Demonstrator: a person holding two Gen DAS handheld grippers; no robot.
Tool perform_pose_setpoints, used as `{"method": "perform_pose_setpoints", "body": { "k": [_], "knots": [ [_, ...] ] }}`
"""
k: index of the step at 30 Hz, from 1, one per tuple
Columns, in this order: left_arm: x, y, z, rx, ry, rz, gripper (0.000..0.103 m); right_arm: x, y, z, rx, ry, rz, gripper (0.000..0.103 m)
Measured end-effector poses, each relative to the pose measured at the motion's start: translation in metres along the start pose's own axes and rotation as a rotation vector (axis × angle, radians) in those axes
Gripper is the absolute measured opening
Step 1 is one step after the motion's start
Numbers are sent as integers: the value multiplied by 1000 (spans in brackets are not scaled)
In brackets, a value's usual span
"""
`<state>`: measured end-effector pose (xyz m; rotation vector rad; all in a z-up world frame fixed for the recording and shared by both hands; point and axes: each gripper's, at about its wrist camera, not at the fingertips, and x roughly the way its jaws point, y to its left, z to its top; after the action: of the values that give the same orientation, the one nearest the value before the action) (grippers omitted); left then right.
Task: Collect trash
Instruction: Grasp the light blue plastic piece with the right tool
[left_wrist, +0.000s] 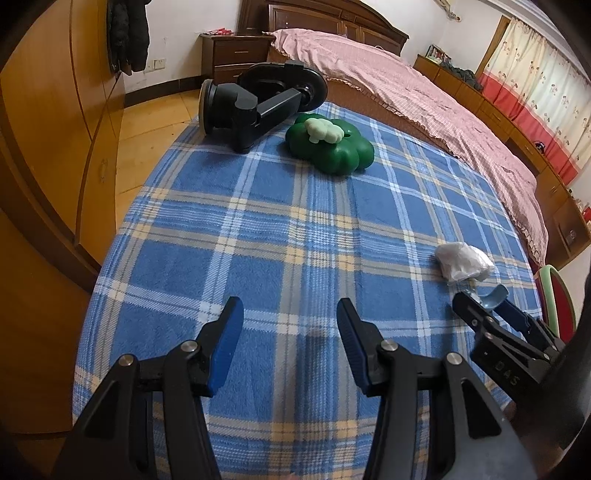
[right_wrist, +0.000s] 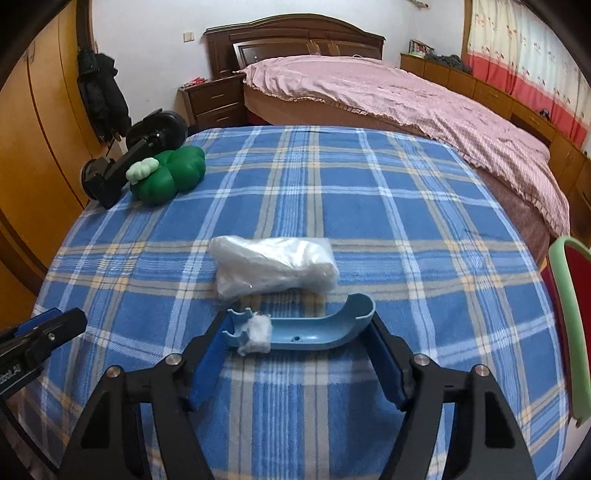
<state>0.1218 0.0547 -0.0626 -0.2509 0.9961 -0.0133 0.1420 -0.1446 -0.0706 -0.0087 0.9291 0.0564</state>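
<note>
Right between the right gripper's (right_wrist: 299, 343) fingers sits the blue scoop (right_wrist: 314, 328), lying crosswise and clamped end to end; crumpled plastic bag (right_wrist: 275, 267) just beyond on the table (right_wrist: 406, 221). Left gripper (left_wrist: 290, 332) is farther off, open and empty.

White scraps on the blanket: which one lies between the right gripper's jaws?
The small white wad, resting on the blue plastic piece between the jaws. The larger clear plastic bag lies farther out, beyond the right gripper.

Soft, even indoor light, faint shadows, strong fisheye bending with dark corners, slight blur at edges.
</note>
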Motion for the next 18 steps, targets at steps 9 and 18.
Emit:
{"method": "perform_pose_setpoints", "body": {
  "k": [9, 18],
  "knots": [
    [-9, -8, 1, 11, -17, -31, 53, -35, -31, -11, 103, -43, 25, 73],
    [-11, -29, 0, 47, -16, -77, 53, -65, -73, -16, 226, -102, 10, 74]
  ]
}}
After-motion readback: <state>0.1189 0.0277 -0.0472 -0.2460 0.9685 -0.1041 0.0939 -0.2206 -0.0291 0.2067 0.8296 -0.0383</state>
